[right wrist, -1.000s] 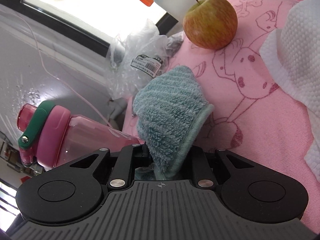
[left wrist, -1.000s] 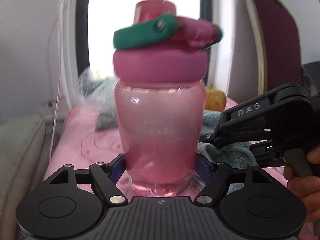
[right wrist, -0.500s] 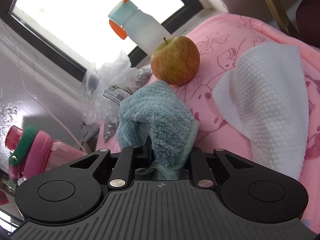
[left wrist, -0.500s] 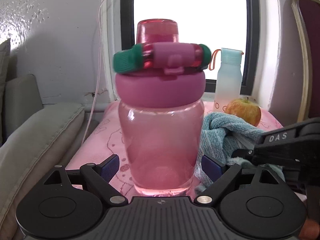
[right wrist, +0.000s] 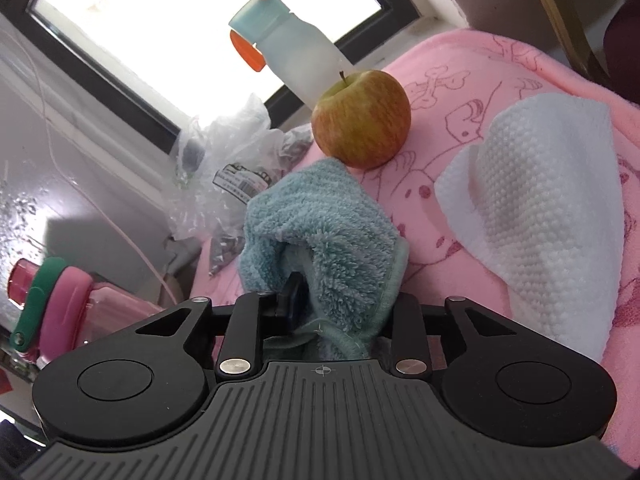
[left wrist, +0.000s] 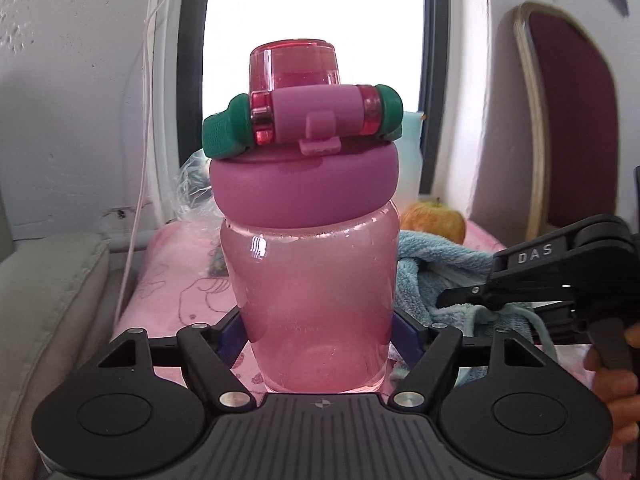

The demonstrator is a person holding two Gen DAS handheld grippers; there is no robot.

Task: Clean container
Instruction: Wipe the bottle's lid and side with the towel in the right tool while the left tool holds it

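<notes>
In the centre of the left wrist frame, the left gripper (left wrist: pixel 318 332) is clamped on the lower body of a translucent pink plastic bottle (left wrist: pixel 316 300) with a purple screw lid and a green carry loop; the bottle stands upright between the blue-padded fingers. At the right edge of that frame a hand (left wrist: pixel 616 384) holds the black handle of the right gripper (left wrist: pixel 460 300), whose tip sits in a fluffy teal microfibre cloth (left wrist: pixel 432 276) just beside the bottle. In the right wrist frame the right gripper (right wrist: pixel 326 304) is closed on that cloth (right wrist: pixel 320 248), which bunches up at centre. Above it lies a red-yellow apple (right wrist: pixel 362 120) on a pink printed blanket (right wrist: pixel 460 92), with a frosted pale-blue bottle (right wrist: pixel 296 56) behind it and a white textured wipe (right wrist: pixel 536 208) at right. The pink bottle (right wrist: pixel 92 312) shows at lower left.
</notes>
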